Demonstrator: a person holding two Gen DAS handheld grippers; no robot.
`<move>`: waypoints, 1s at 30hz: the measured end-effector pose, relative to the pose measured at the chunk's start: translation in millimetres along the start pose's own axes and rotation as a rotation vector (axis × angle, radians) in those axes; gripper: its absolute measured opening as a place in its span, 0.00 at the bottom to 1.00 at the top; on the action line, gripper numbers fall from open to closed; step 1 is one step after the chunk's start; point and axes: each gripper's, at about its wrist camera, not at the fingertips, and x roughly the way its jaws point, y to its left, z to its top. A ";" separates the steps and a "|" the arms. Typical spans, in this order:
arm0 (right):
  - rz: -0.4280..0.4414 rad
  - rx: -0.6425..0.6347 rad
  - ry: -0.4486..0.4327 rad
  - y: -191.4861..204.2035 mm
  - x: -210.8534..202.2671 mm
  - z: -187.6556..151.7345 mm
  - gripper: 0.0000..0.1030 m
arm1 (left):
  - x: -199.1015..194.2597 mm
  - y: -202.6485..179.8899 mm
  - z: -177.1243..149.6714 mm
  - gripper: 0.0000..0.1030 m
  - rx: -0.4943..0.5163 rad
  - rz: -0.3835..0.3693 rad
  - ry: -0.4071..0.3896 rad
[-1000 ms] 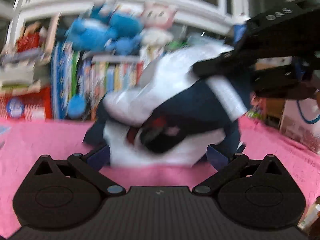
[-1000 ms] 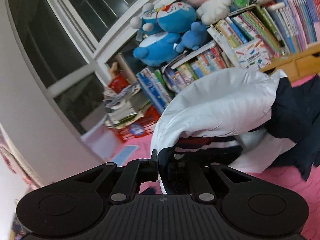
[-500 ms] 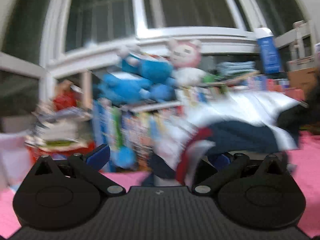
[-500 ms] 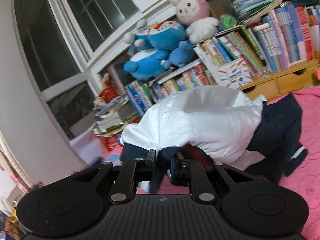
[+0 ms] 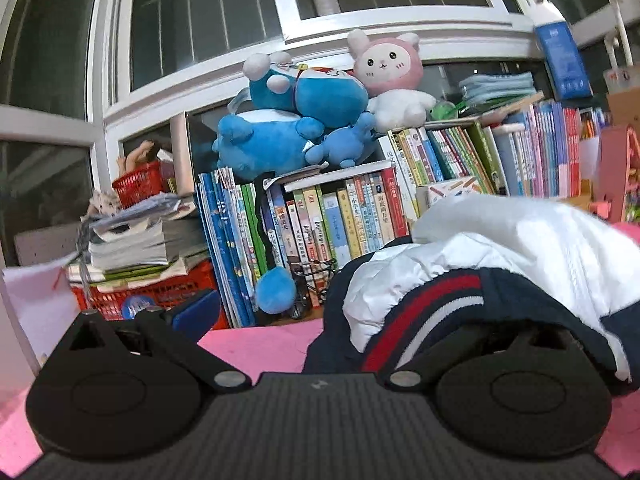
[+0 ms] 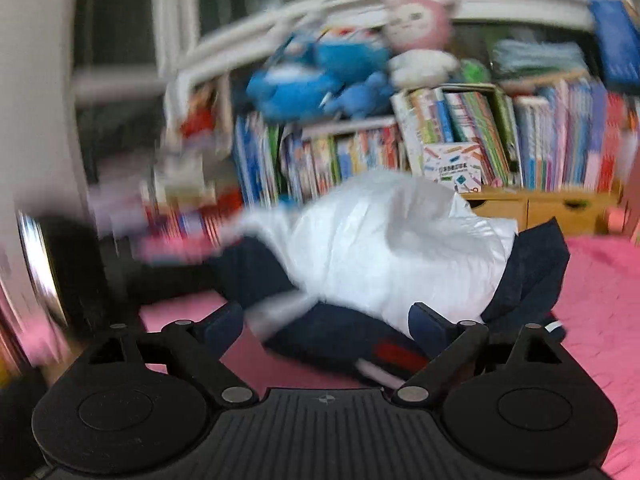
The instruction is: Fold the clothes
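Note:
A white and navy jacket [image 5: 500, 264] with a red and white striped hem lies bunched on the pink bed cover [image 5: 256, 340]. In the left wrist view it drapes over my right finger and hides it; my left finger [image 5: 196, 312] is free, so the left gripper [image 5: 320, 320] stands open. In the blurred right wrist view the jacket [image 6: 392, 248] lies in a heap just ahead. My right gripper [image 6: 328, 324] is open, its fingertips [image 6: 428, 324] at either side of the jacket's near edge, not closed on it.
A shelf of books [image 5: 360, 216] runs along the back with blue plush toys [image 5: 288, 120] and a pink rabbit plush [image 5: 388, 72] on top. Red baskets with paper stacks [image 5: 152, 280] stand at left. Wooden drawers [image 6: 552, 208] sit behind the bed at right.
My right gripper has opened and let go of the jacket, which dropped onto the bed. The left gripper swung up and left, and the jacket now lies over its right finger.

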 end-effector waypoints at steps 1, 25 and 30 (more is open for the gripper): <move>-0.042 -0.071 0.015 11.7 7.7 -7.8 0.88 | -0.9 0.9 -0.1 1.00 0.000 0.005 0.002; -0.634 -0.104 -0.181 -15.3 -35.1 -22.0 0.29 | 10.3 23.8 -24.6 1.00 0.004 0.162 0.087; -0.661 -0.205 -0.142 -1.0 -21.8 -46.6 0.54 | -2.6 57.3 -30.3 1.00 -0.034 0.204 0.114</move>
